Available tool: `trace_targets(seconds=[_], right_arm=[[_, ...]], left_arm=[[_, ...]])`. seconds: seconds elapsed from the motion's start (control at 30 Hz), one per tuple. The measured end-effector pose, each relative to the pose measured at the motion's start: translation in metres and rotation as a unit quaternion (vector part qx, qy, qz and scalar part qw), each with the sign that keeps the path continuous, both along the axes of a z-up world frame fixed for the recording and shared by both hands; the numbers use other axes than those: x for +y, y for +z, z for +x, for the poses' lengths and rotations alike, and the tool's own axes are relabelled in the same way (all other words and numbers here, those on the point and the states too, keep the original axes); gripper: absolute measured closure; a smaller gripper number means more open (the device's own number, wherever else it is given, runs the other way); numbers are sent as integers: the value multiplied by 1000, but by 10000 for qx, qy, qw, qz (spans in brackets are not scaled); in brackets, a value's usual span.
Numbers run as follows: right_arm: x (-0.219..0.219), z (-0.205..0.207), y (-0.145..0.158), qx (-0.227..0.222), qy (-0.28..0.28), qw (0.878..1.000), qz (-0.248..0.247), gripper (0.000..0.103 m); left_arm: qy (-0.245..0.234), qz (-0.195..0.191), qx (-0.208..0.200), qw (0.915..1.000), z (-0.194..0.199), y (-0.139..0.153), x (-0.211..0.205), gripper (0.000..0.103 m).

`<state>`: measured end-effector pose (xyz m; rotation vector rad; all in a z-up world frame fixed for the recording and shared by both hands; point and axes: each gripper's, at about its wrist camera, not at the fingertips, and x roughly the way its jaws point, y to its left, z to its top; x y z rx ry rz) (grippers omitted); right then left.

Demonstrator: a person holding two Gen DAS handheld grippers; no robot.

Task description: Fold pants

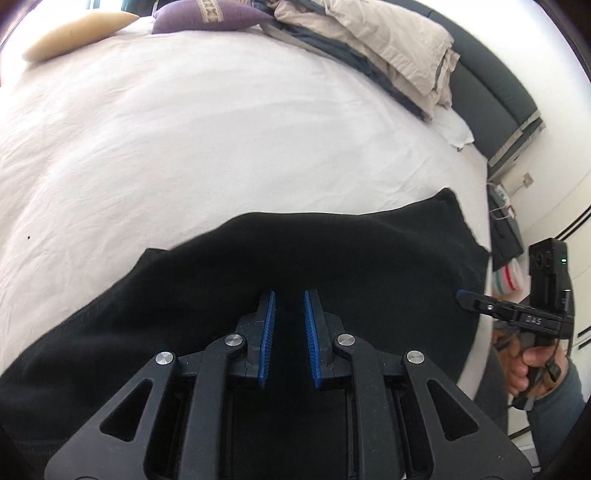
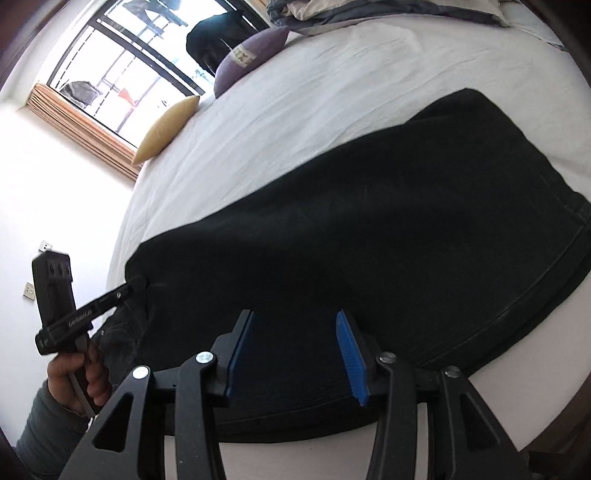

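Lying across the near edge of the bed, the pants are a dark, flat, folded slab on the white sheet. Your left tool has its blue pads nearly together, and black cloth fills the narrow gap; its own view is too dark there to show whether the pads press on it. From the right wrist view you see that same left tool with its tip at the pants' corner over the bed edge, apparently pinching the cloth. Your right tool stands half wide above the pants' near hem, pads clear of the cloth. From the left view the right tool shows side-on, its tip at the pants' edge.

Only the right view gives you the window. Both show the purple pillow and tan pillow; the left view shows more of the bedding pile and the dark headboard.
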<state>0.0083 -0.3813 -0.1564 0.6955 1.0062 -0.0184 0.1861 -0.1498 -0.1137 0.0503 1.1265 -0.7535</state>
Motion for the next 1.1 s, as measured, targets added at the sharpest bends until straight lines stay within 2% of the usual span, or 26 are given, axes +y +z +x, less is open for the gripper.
trace_targets(seconds=[0.03,0.1,0.13,0.2,0.27,0.37,0.43,0.5,0.57,0.67,0.73,0.77,0.8,0.83,0.87,0.9,0.93,0.97,1.03,1.1], right_arm=[[-3,2,-3,32,-68,10000,23,57],[-10,6,1,55,-202,9998,47,57],[-12,9,6,139,-201,9996,-154,57],[-12,16,23,121,-70,9987,-488,55],[-3,34,44,-145,231,9987,-430,55],[38,86,72,-616,1173,9905,-357,55],[78,129,83,-909,1993,9752,-304,54],[116,167,85,-1102,2680,9552,-600,51],[148,199,79,-1000,3141,9364,-1201,50],[180,226,52,-525,3876,9081,-1495,50],[203,233,29,-124,4346,8832,-1759,58],[207,231,17,50,4456,8733,-1967,72],[203,227,9,141,4432,8718,-2085,76],[198,230,7,123,4280,8818,-1977,79],[188,233,9,111,3949,8963,-2014,92],[174,237,12,186,3495,9095,-2242,93],[158,235,16,230,3092,9218,-2326,92],[146,227,22,253,2821,9332,-2211,89],[122,203,43,31,2658,9502,-1628,89],[109,159,62,-298,2691,9560,-1130,71]], left_arm=[[162,19,50,9999,10,-8,5,87],[612,-529,391,9960,30,-18,28,88],[801,-680,455,9934,37,-17,43,87],[1066,-422,181,9932,41,-8,56,87],[1180,-346,-47,9924,40,-1,72,87],[1330,-361,-100,9904,27,7,87,87],[1330,-715,-31,9885,6,13,85,87],[1342,-794,-41,9878,-16,15,85,87],[1213,-862,-43,9889,-36,16,83,87],[1103,-871,109,9900,-60,7,75,87],[974,-771,263,9919,-71,-9,71,87],[964,-698,265,9925,-76,-17,69,88],[1008,-759,222,9918,-80,-20,70,88],[1059,-843,221,9905,-84,-20,73,88],[1051,-837,246,9906,-87,-19,73,88],[1009,-801,229,9914,-89,-18,73,87],[972,-762,209,9921,-93,-16,73,87],[976,-720,226,9924,-94,-15,71,87],[957,-810,242,9918,-97,-6,69,87],[828,-1035,207,9910,-102,2,61,87]])
